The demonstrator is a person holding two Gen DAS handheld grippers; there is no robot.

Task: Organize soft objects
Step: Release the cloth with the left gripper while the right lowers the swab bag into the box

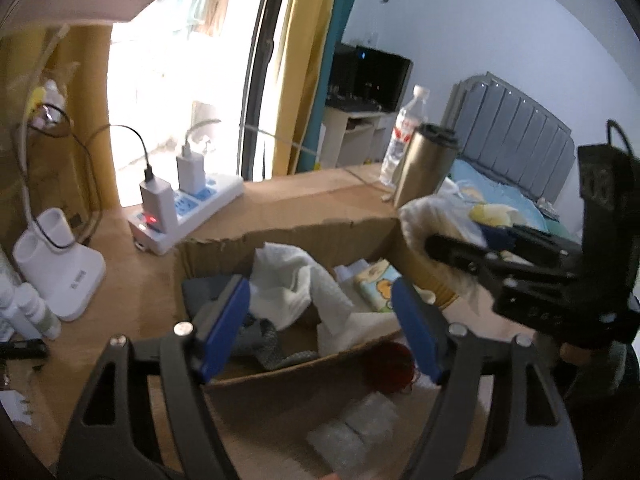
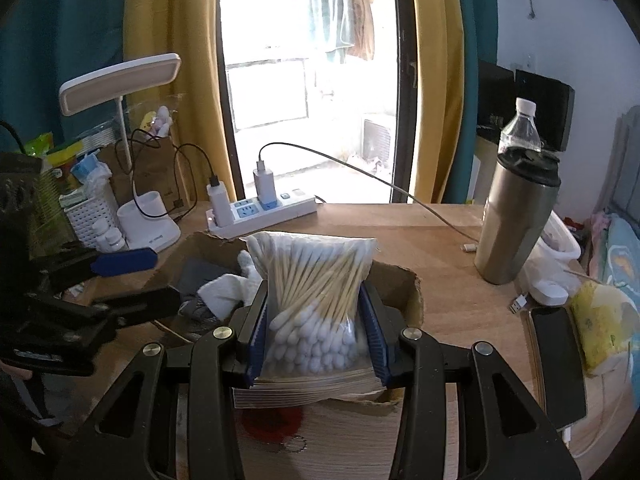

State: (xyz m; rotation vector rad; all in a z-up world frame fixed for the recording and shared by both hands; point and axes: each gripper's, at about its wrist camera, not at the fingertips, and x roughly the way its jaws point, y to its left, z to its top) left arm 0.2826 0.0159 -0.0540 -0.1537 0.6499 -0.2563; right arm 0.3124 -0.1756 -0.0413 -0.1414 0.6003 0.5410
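Observation:
An open cardboard box [image 1: 280, 234] stands on the wooden desk. Inside lie a white cloth [image 1: 288, 280], a grey cloth [image 1: 260, 340] and a cartoon-print tissue pack [image 1: 378, 284]. My left gripper [image 1: 320, 292] hovers open over the box with nothing between its blue pads [image 1: 226, 328]. My right gripper [image 2: 316, 320] is shut on a clear bag of cotton swabs [image 2: 316, 280], held upright above the box's near right rim [image 2: 408, 280]. From the left wrist view the right gripper [image 1: 472, 236] shows at the right with the bag. The left gripper [image 2: 160, 278] appears open at the left of the right wrist view.
A white power strip [image 2: 264, 212] with chargers and cables lies behind the box. A steel tumbler [image 2: 516, 216] and a water bottle [image 2: 520, 128] stand at the right. A desk lamp base [image 2: 148, 224], small bottles, a phone [image 2: 556, 356] and a yellow tissue pack [image 2: 600, 328] crowd the edges.

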